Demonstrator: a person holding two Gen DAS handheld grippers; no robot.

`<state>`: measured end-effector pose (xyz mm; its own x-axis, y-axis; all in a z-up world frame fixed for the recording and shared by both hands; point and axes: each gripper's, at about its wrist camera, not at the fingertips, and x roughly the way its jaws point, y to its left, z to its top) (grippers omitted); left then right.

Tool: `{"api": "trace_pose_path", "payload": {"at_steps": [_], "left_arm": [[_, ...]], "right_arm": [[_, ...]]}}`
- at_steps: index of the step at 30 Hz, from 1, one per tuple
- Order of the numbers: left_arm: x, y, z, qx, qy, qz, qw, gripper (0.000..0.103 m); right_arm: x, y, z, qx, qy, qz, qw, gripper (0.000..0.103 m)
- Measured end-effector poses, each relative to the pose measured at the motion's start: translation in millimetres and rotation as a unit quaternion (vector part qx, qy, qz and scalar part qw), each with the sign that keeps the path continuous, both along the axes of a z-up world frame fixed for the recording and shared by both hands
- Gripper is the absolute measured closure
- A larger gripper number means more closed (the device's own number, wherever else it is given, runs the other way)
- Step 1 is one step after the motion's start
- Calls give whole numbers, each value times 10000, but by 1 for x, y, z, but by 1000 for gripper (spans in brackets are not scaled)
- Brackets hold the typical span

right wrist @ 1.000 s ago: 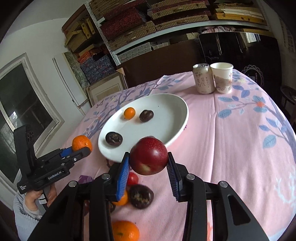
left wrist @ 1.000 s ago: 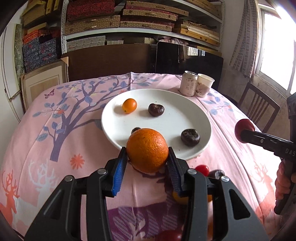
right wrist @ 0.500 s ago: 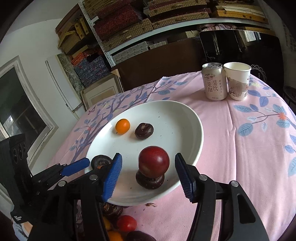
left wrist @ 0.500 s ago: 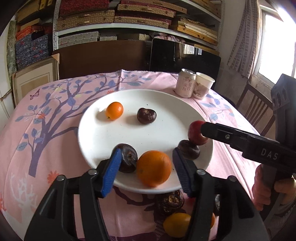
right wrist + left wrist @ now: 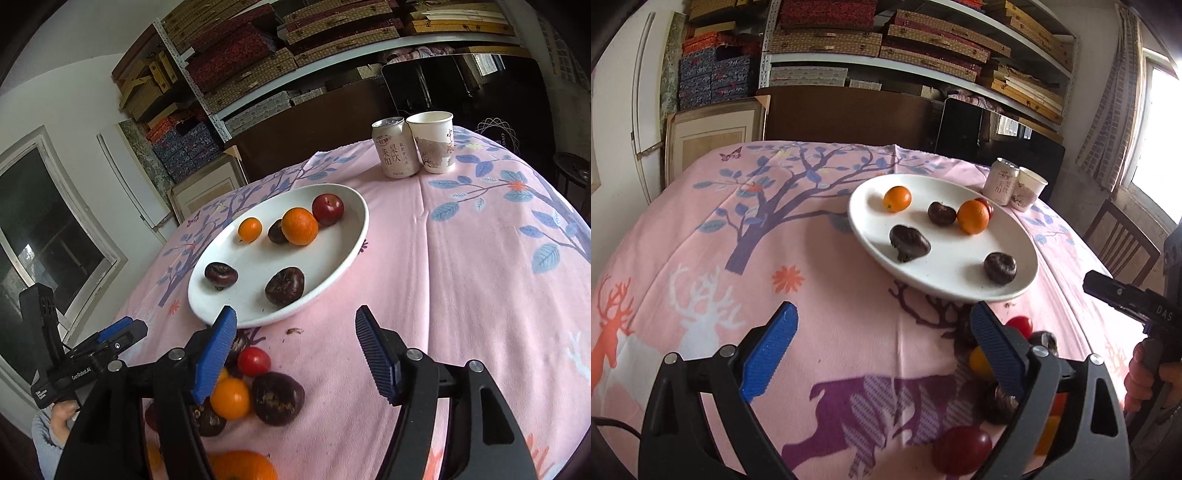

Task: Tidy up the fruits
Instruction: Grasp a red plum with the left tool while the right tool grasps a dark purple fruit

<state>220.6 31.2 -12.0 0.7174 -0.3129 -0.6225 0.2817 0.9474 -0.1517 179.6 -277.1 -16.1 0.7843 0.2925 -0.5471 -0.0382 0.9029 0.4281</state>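
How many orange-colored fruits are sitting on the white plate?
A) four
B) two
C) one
B: the white plate holds a small orange fruit and a bigger orange; the rest on it are dark or red.

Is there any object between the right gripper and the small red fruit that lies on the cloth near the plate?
Nothing visible blocks it. The right gripper, jaws just opened and empty, hovers above the small red fruit, which sits beside its left finger.
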Motion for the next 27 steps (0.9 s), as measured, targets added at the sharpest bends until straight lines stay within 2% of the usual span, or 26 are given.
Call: {"api": "trace_pose_path", "payload": {"at_steps": [2, 5, 8, 11, 13, 16, 20, 22, 24, 27], "left_arm": [[-14, 3, -2, 27, -38, -29, 10000, 10], [-38, -1, -1, 29, -180, -333, 9993, 8], [-61, -13, -4, 247, -324, -767, 9962, 5], [-72, -28, -11, 544, -291, -1155, 9914, 5], [-75, -35, -14, 727, -296, -1250, 9890, 5], [-72, -37, -19, 742, -149, -1306, 9885, 5], [-58, -34, -32, 858, 305, -1108, 9897, 5], [-49, -26, -36, 929, 463, -836, 9911, 4], [-42, -7, -31, 616, 445, -533, 9957, 4], [-35, 23, -23, 429, 290, 202, 9985, 5]], "right_arm": [[-14, 0, 2, -9, -110, -37, 9999, 26], [-27, -2, 3, -8, -199, -99, 9998, 22], [-35, -6, -1, 56, -150, -131, 9998, 21], [-35, -8, -2, 102, -117, -155, 9998, 20], [-35, -9, -3, 99, -84, -182, 9997, 20], [-35, -9, -4, 119, -62, -186, 9997, 20], [-34, -8, -5, 100, -19, -207, 9997, 18], [-34, -8, -5, 101, -9, -215, 9997, 18], [-34, -8, -5, 107, -13, -213, 9997, 18], [-34, -9, -5, 132, -27, -214, 9997, 17]]}}
